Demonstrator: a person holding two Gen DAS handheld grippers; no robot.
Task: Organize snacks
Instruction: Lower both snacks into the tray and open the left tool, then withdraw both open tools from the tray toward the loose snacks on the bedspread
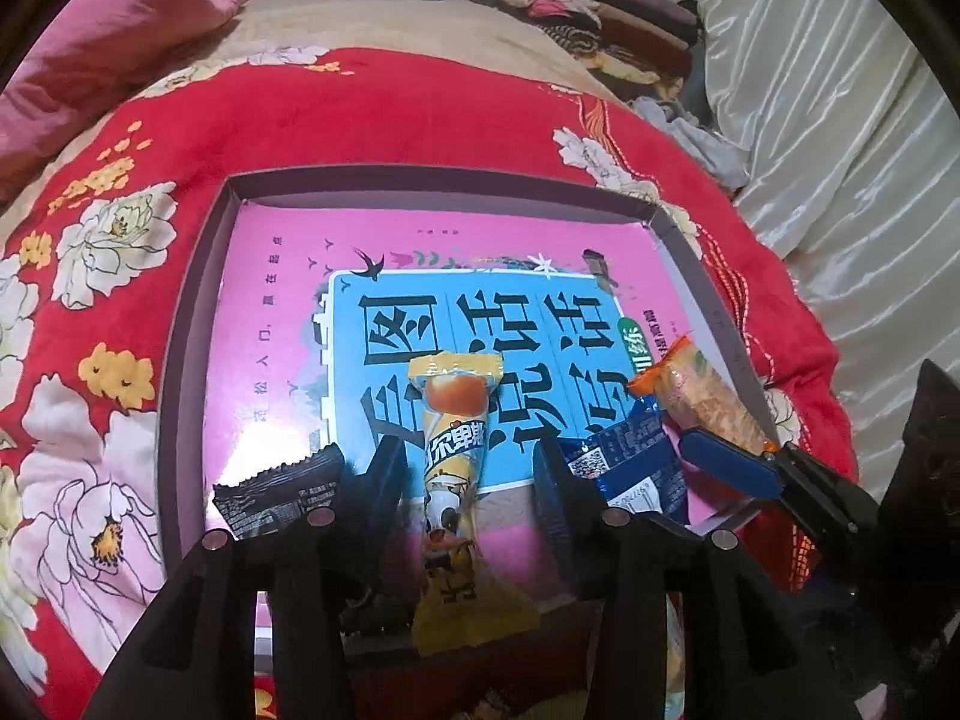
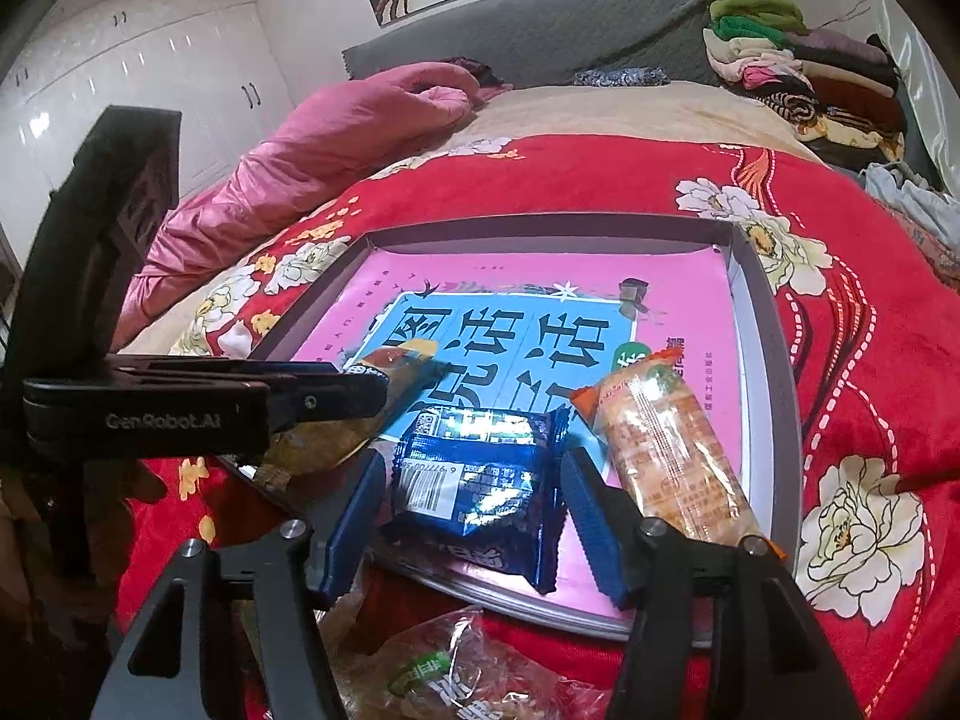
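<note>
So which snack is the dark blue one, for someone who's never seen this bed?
On the red floral blanket lies a shallow box with a pink book inside. At the box's near edge, between the right gripper's open blue fingers, sits the dark blue packet. Unlike the orange wrapper beside it, it is squarish, glossy and barcoded.

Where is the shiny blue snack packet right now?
The blue snack packet lies at the near edge of the tray, on the pink book, between the open right gripper's fingers, with the orange snack just right of it.
</note>
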